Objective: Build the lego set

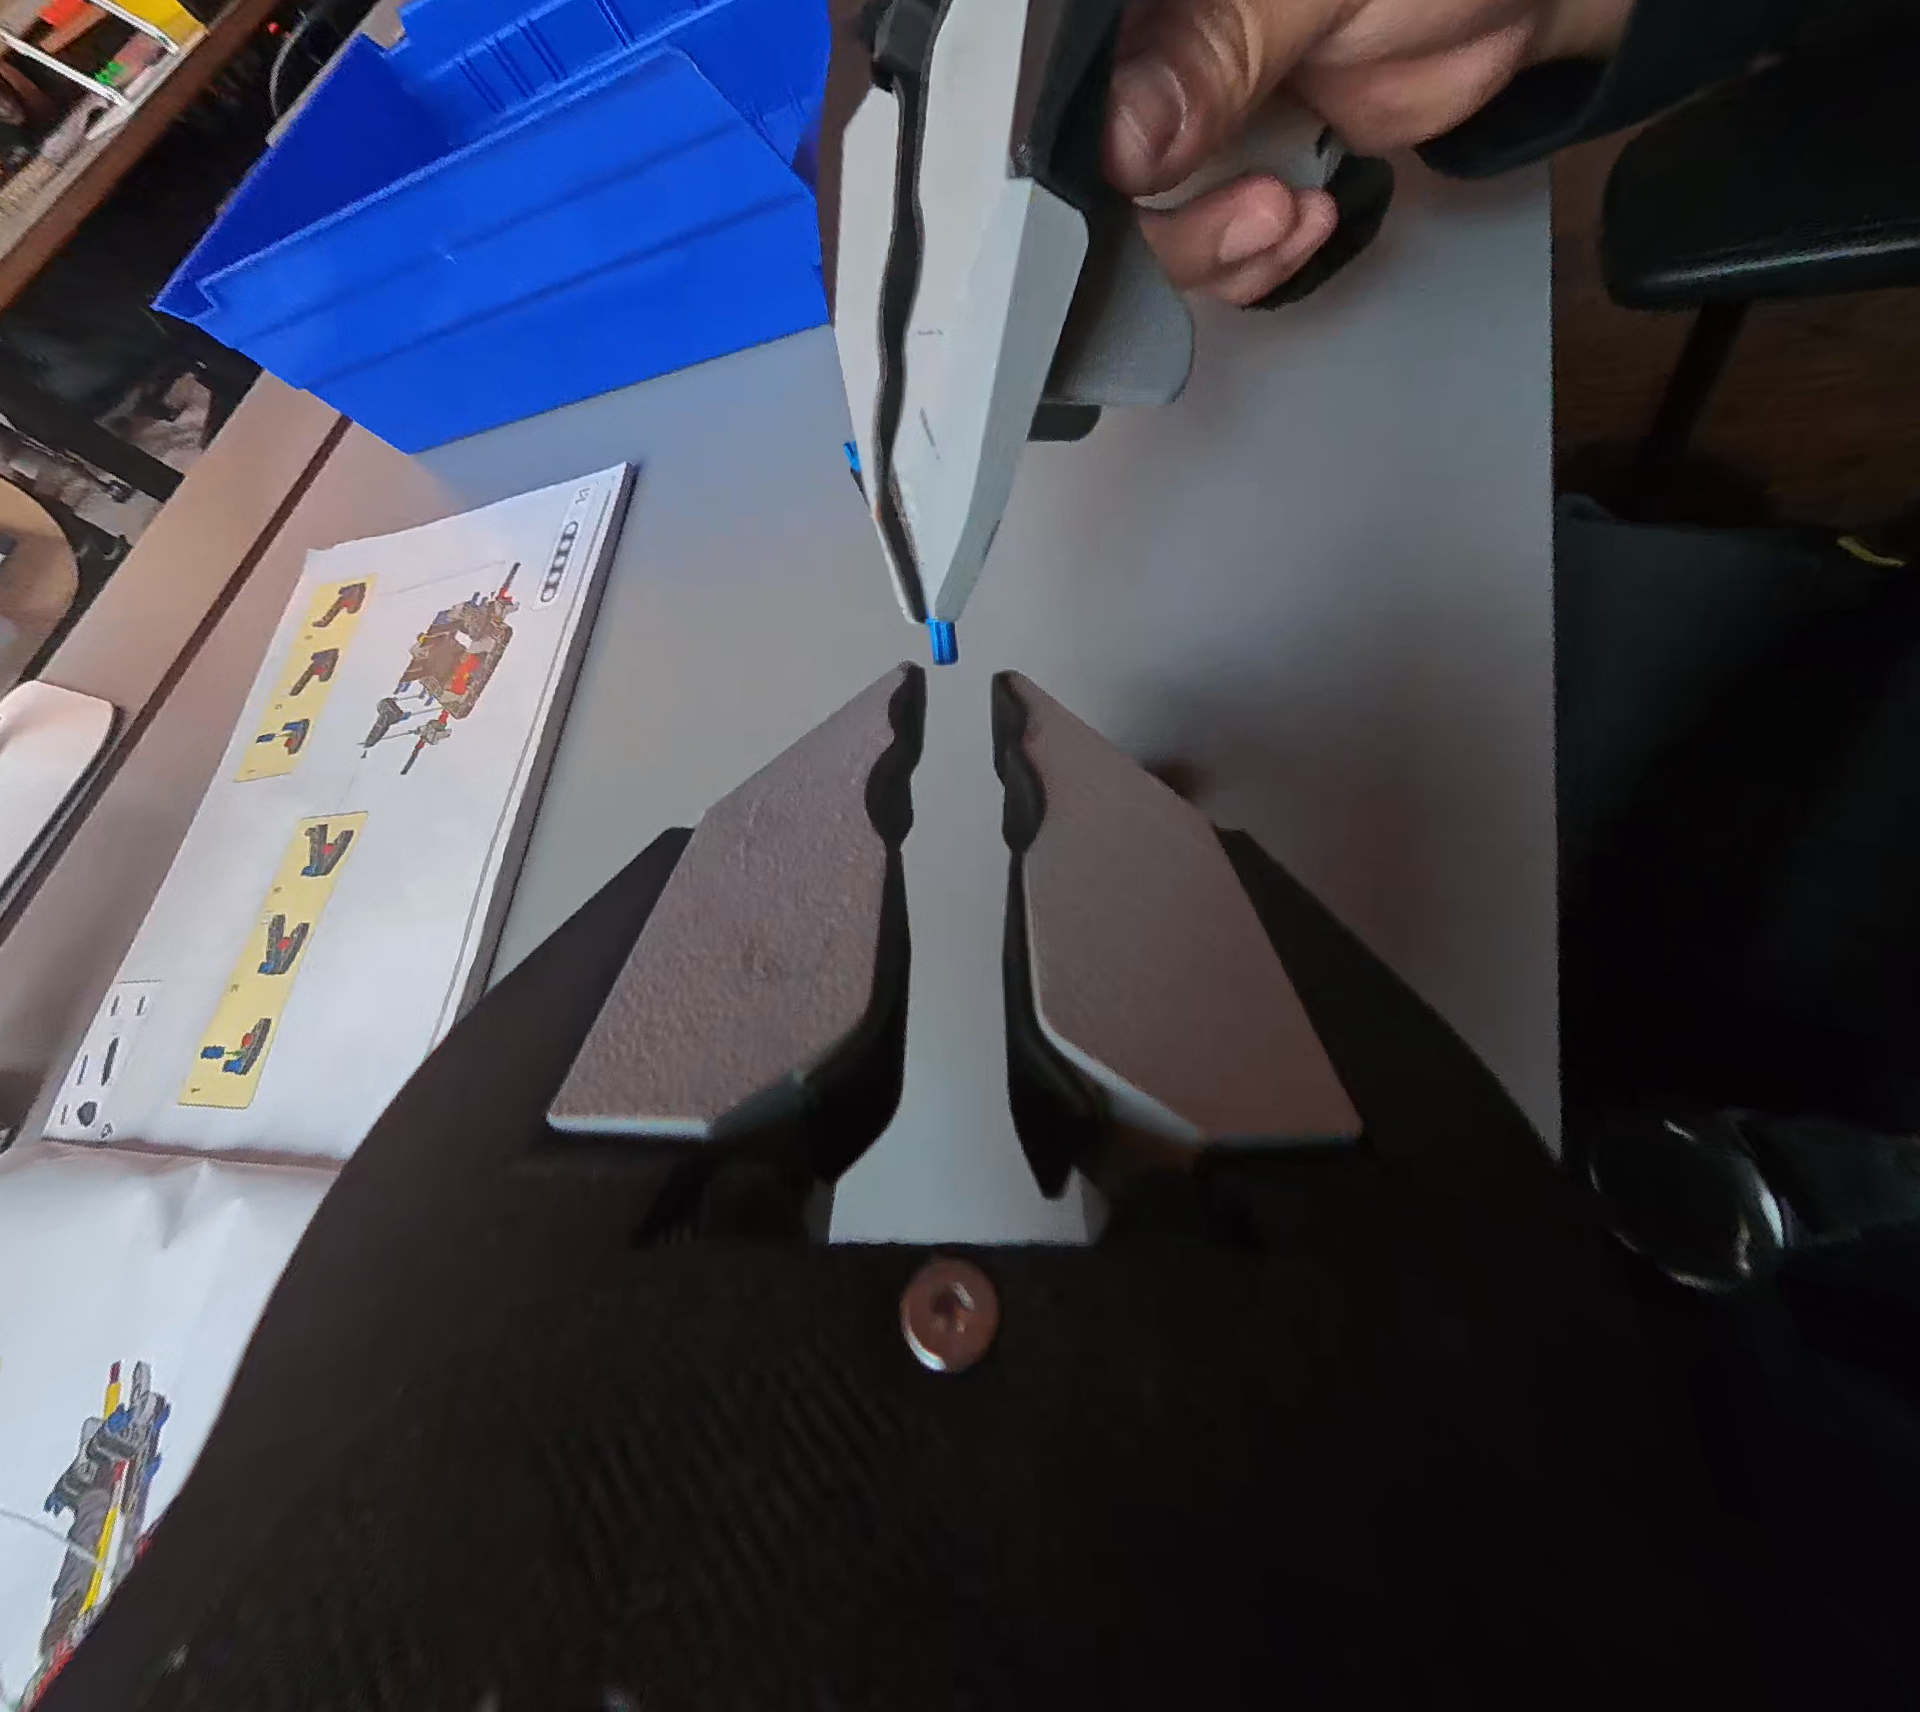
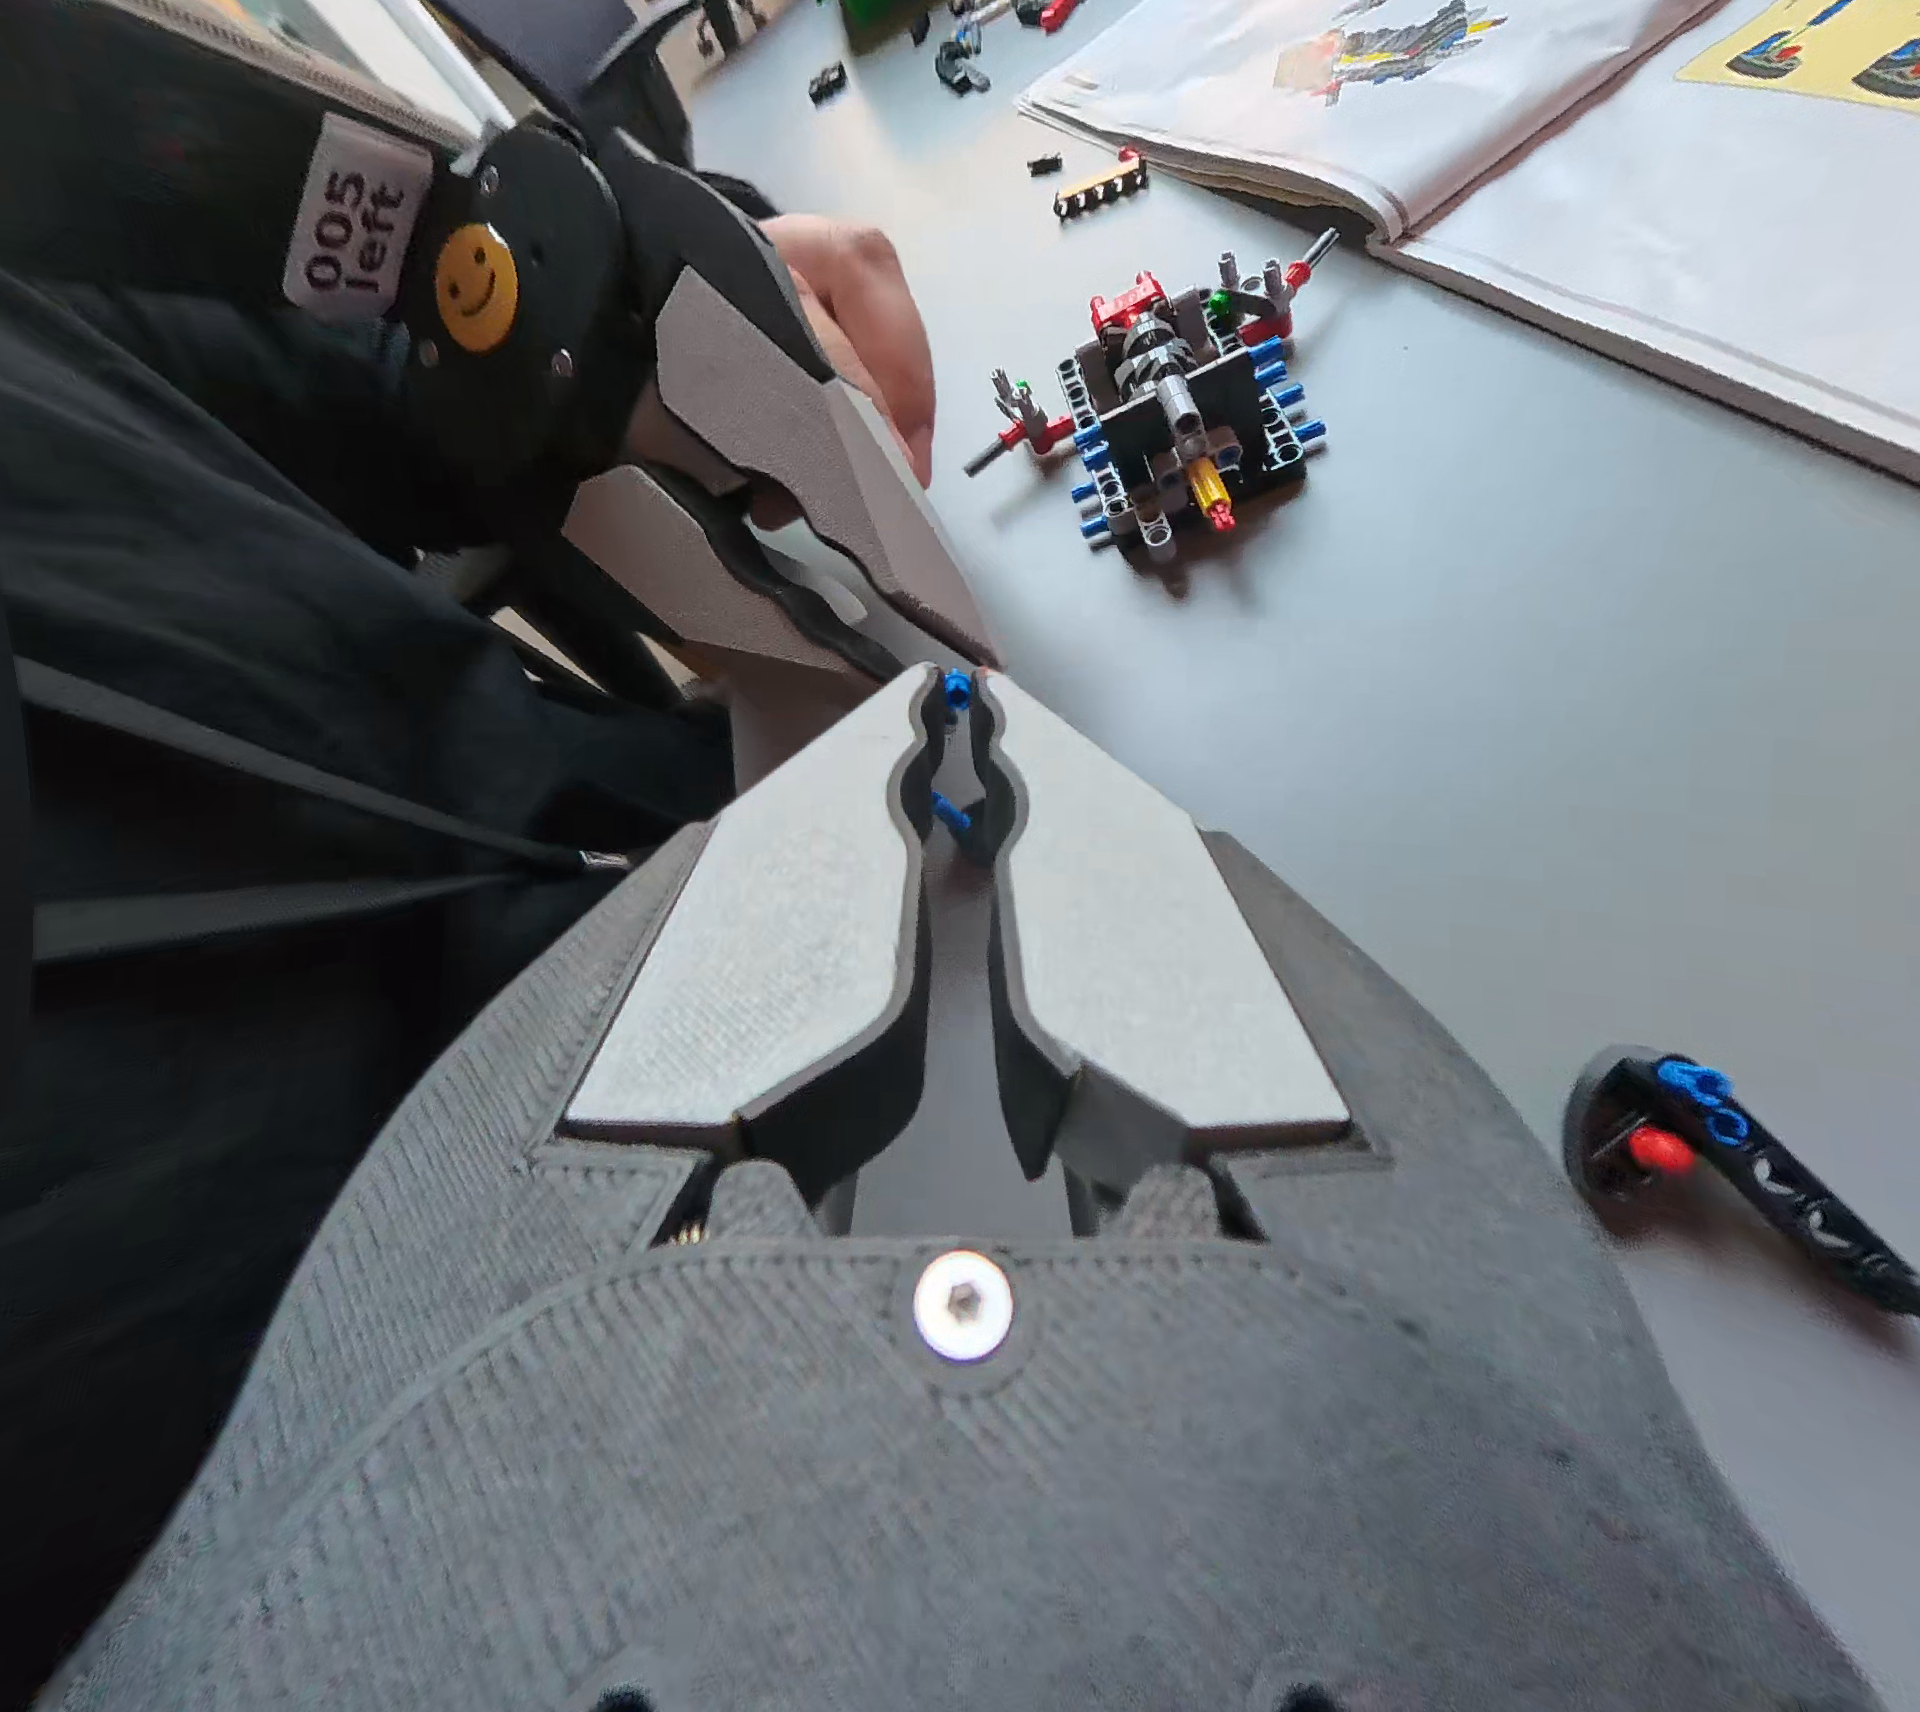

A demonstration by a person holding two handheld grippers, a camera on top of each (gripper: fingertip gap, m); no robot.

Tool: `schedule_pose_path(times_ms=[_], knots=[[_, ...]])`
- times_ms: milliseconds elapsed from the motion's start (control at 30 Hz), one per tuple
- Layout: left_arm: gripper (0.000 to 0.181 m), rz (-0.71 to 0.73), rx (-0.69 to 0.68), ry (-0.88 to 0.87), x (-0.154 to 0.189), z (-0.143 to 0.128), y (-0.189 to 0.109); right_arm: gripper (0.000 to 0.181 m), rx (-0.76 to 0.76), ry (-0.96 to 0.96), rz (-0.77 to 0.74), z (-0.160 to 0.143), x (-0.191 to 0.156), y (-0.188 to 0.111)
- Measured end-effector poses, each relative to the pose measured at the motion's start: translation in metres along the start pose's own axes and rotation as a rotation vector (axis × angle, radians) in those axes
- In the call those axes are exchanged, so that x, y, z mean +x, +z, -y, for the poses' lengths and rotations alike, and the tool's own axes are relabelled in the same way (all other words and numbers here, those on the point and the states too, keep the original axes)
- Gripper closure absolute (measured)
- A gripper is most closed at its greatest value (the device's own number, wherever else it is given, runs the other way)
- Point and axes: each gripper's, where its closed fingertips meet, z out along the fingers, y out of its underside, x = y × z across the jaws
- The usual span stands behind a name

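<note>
Your right claw (image 2: pixel 964 683) pinches a blue pin (image 2: pixel 956 688) at its tips — your left claw (image 1: pixel 958 688), narrowly parted and empty, points tip-to-tip at it.

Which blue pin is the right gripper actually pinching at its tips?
The blue pin at the right gripper's fingertips; a second one sits deeper between the fingers.
</note>
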Motion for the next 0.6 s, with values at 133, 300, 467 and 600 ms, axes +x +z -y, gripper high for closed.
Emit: schedule_pose_path(times_ms=[133,300,467,600], knots=[[0.178,0.038,0.021,-0.010,-0.005,0.006,-0.001,0.181,0.028,0.062,0.013,0.002,0.000,-0.001],[0.179,0.055,0.014,-0.001,-0.005,0.006,-0.001,0.181,0.030,0.111,0.008,0.001,0.001,0.002],[0.180,0.009,0.066,-0.057,-0.004,0.011,-0.004,0.180,0.060,0.034,0.040,0.004,-0.004,-0.002],[0.181,-0.119,0.150,-0.173,0.001,0.016,-0.008,0.181,0.060,-0.173,0.064,0.007,-0.014,-0.010]])
